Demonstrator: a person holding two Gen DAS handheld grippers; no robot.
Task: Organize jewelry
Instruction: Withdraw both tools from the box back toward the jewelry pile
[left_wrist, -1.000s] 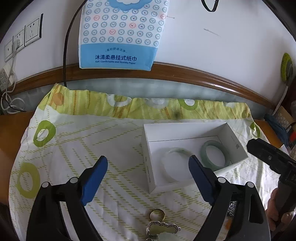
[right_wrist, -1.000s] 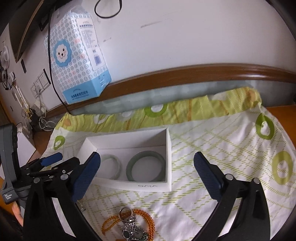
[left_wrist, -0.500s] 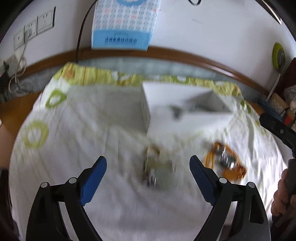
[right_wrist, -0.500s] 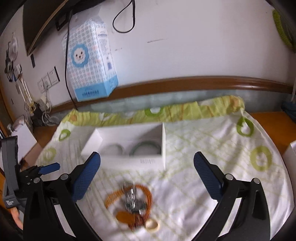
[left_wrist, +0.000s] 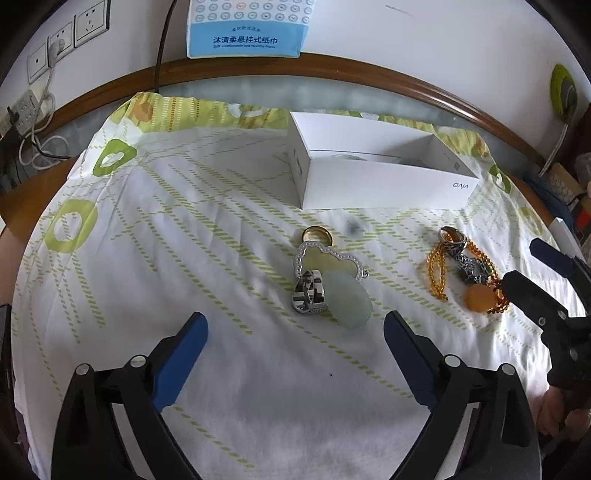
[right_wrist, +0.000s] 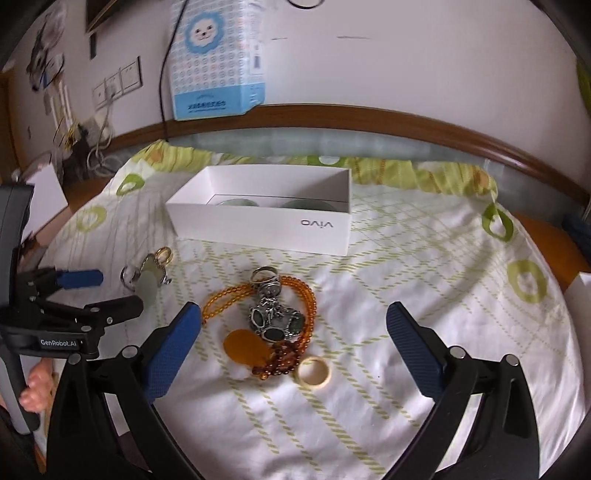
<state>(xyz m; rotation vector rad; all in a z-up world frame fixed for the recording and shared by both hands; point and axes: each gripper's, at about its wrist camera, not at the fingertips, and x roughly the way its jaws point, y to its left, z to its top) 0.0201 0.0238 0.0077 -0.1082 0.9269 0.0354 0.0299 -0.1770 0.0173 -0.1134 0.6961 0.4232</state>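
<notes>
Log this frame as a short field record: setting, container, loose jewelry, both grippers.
setting: white cloth with green rings
container: open white box, two green bangles inside
left pile: gold ring, cloud-shaped pendant, silver ring, pale jade piece
right pile: amber bead strand, silver charms, cream ring
left gripper: open, empty
right gripper: open, empty

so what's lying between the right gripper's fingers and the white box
In the right wrist view, the orange bead necklace heaped with silver pieces and a cream ring lies between the open right gripper and the white box.
</notes>
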